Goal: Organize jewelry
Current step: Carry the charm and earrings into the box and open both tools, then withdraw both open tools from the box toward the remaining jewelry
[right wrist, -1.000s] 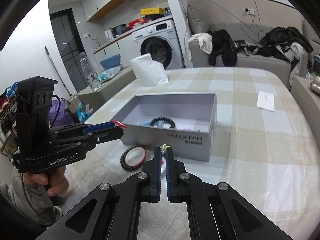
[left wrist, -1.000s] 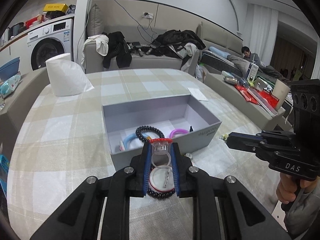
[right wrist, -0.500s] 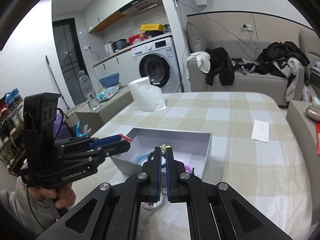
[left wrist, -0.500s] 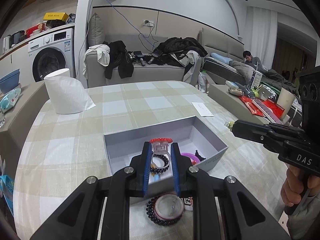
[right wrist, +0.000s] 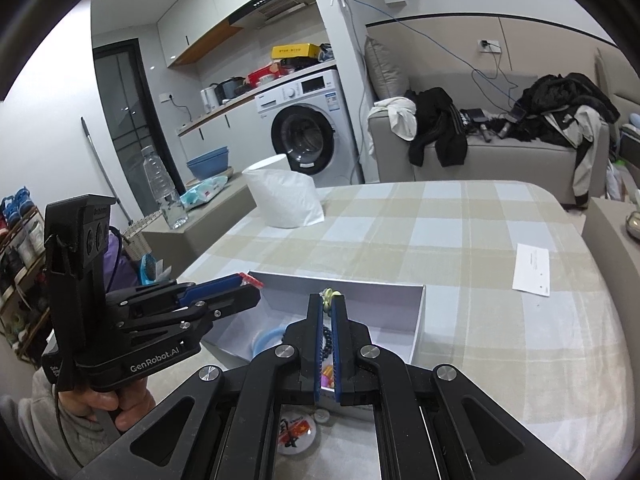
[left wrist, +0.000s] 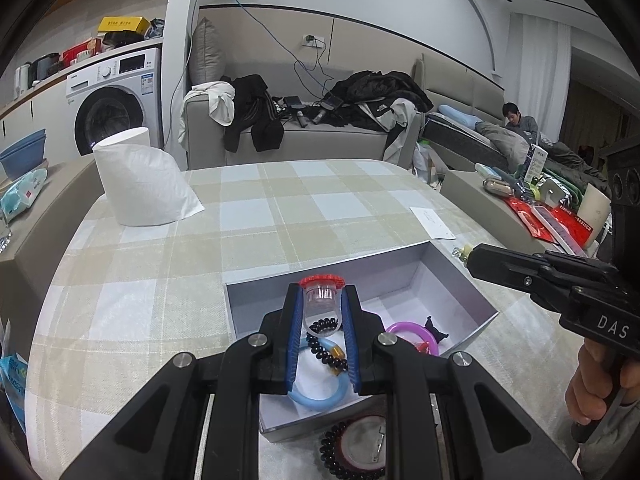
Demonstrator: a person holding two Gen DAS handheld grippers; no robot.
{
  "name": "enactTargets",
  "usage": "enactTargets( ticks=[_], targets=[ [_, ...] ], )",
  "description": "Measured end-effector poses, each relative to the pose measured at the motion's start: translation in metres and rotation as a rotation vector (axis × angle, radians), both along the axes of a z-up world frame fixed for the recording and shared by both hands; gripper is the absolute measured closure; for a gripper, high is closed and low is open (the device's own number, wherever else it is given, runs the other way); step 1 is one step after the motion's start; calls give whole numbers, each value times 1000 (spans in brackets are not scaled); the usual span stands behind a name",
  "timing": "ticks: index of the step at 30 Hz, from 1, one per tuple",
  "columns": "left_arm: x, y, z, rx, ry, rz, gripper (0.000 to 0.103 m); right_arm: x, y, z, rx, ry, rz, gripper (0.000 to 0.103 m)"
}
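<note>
My left gripper (left wrist: 322,300) is shut on a clear ring with a red top (left wrist: 322,292) and holds it above the open grey box (left wrist: 400,268). The box holds a black bead bracelet (left wrist: 324,354), a blue bangle (left wrist: 320,400) and a purple bangle (left wrist: 410,330). My right gripper (right wrist: 329,306) is shut on a small yellow-green trinket (right wrist: 329,295) above the box (right wrist: 416,320). It shows from the side in the left wrist view (left wrist: 480,260). A round badge ringed by black beads (left wrist: 362,446) lies on the table before the box.
A checked cloth covers the table (left wrist: 280,208). A white tissue roll (left wrist: 136,176) stands at the far left. A white paper slip (left wrist: 432,222) lies at the right. A sofa with clothes (left wrist: 304,120) is behind, and a side bench with clutter (left wrist: 532,204) at the right.
Both grippers rose and moved forward over the box, each keeping its item. The badge with beads now lies below and behind the left fingers.
</note>
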State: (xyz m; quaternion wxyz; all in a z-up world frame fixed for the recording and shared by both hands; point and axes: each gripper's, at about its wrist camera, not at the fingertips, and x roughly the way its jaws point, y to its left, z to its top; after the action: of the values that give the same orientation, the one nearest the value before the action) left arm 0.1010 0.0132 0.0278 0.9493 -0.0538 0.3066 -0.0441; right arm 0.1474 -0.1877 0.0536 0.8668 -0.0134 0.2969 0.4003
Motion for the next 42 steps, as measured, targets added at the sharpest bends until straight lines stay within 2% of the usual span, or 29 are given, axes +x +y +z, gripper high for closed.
enactTargets(
  ticks=[26, 29, 32, 33, 35, 36, 37, 38, 39, 40, 41, 42],
  targets=[
    [6, -8, -12, 37, 60, -24, 88, 13, 16, -19, -95, 45, -13, 99],
    [5, -9, -11, 35, 65, -23, 88, 13, 18, -20, -103, 50, -10, 97],
    [1, -10, -8, 38, 56, -25, 81, 11, 15, -19, -96, 44, -14, 95],
    [-2, -11, -5, 40, 52, -26, 78, 10, 14, -18, -93, 39, -17, 92],
    [-7, -12, -1, 46, 42, -28, 68, 7, 9, -13, -76, 23, -25, 76],
    [-11, -13, 1, 48, 33, -28, 59, 5, 7, -11, -69, 17, -25, 71],
    [-15, -13, 4, 50, 23, -27, 48, 2, 3, -7, -53, 5, -27, 61],
    [-19, -13, 7, 50, 15, -22, 42, 0, 1, -5, -47, 0, -30, 46],
    [-24, -12, 10, 50, 5, -15, 32, -3, -3, -1, -38, -9, -37, 37],
    [-28, -11, 12, 48, -3, -7, 23, -5, -7, 1, -31, -17, -42, 21],
    [-32, -9, 14, 45, -14, 5, 19, -8, -10, 3, -22, -20, -44, 8],
    [-36, -7, 15, 40, -23, 18, 10, -10, -13, 3, -14, -14, -39, 2]
  ],
)
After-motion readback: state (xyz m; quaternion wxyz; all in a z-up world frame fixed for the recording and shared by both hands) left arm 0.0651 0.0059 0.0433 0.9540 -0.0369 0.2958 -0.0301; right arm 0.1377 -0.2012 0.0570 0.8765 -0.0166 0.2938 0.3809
